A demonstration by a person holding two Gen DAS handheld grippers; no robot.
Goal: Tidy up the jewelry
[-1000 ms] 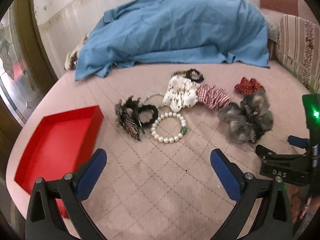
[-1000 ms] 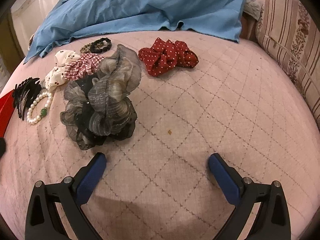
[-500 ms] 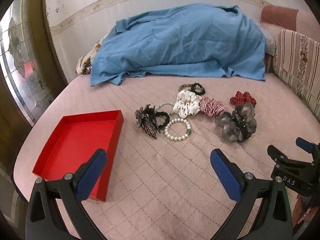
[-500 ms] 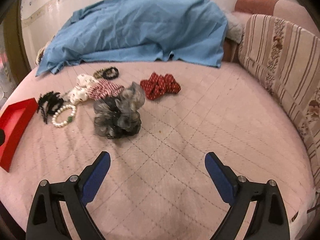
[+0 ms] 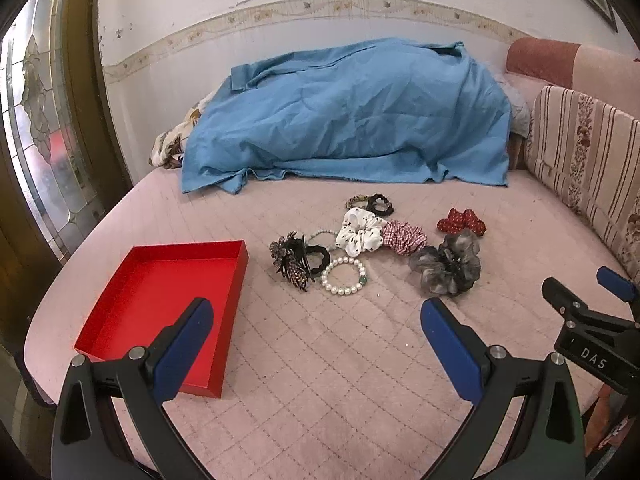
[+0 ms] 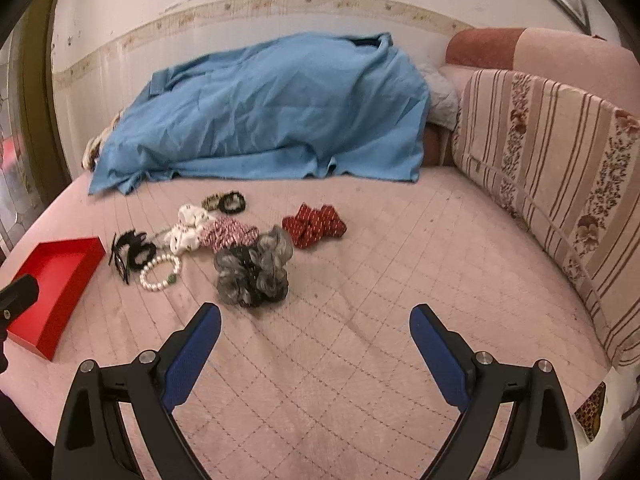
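Over the bed [image 5: 340, 360], I have drawn both tongs, left [image 5: 316, 344] and right [image 6: 316, 344], back and apart, empty; nothing yet sits in the red tray [image 5: 224, 320].

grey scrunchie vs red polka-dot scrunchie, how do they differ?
The grey scrunchie is sheer, ruffled and bulkier; the red polka-dot scrunchie is opaque, flatter and smaller. Grey lies nearer the right gripper; red sits behind it, further right. Both lie on the pink quilt, outside the red tray.

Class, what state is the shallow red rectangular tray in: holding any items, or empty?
Empty. The shallow red rectangular tray shows only bare red floor; the white pearl bracelet and scrunchies lie outside on the pink quilted mattress.
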